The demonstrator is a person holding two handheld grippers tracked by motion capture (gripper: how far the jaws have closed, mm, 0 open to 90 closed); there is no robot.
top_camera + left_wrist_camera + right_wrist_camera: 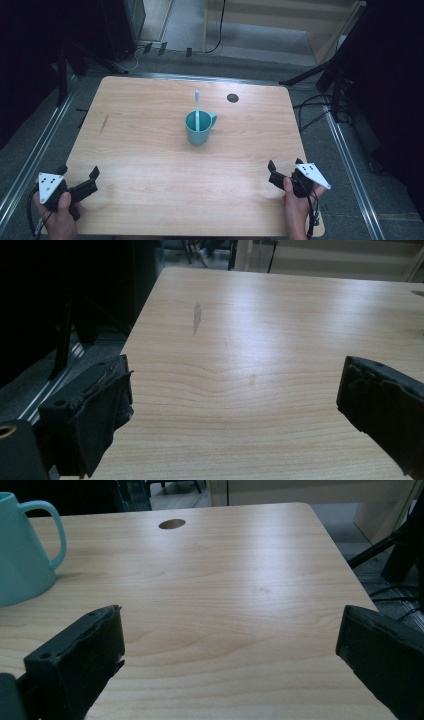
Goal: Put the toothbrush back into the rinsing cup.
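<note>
- Teal mug (199,129) stands upright mid-worktop (150,150), nearer the far edge; white toothbrush (197,107) upright inside it
- Left gripper (78,174) released, near-left corner; right gripper (285,167) released, near-right corner

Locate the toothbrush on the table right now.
In the high view, the toothbrush stands upright in the teal mug near the table's middle, with the dark round hole beyond it to the right.

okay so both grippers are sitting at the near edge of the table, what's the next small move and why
Probably bring the right gripper forward and left toward the teal mug, aiming for the white toothbrush that stands upright in it. Both it and the left gripper are open, hold nothing and rest far from the mug, and the right gripper view has the mug in its frame, so that side looks the better placed.
</note>
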